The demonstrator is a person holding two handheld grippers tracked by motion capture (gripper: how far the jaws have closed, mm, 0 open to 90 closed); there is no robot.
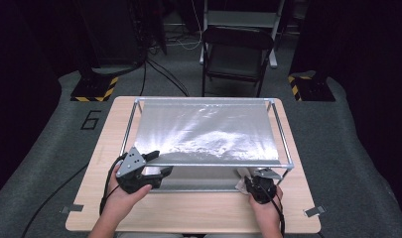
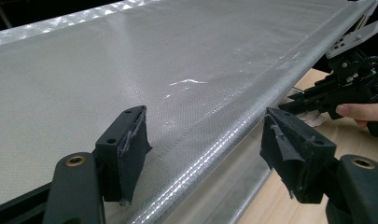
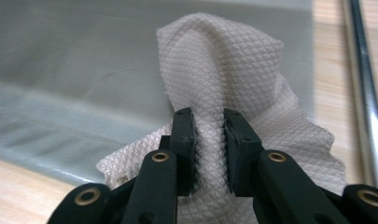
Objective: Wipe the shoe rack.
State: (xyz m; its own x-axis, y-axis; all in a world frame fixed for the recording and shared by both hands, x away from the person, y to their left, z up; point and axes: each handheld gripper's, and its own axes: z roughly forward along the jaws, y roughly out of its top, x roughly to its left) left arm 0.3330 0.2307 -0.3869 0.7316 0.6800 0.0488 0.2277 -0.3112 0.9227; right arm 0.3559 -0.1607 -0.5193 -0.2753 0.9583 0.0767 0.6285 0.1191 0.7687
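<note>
Wooden table (image 1: 188, 210): right gripper (image 3: 209, 140) pinches white cloth (image 3: 224, 70).

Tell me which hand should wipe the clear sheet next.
Right, probably. The right gripper already has its jaws shut on the white cloth, at the near edge of the sheet. The left gripper has open jaws astride that edge and carries no cloth.

Cloth (image 3: 252, 112) lower part hidden behind right gripper (image 3: 210, 140) jaws; in high view too small to resolve (pale scrap only). Frame rail (image 3: 364, 93) cut off at edges.
</note>
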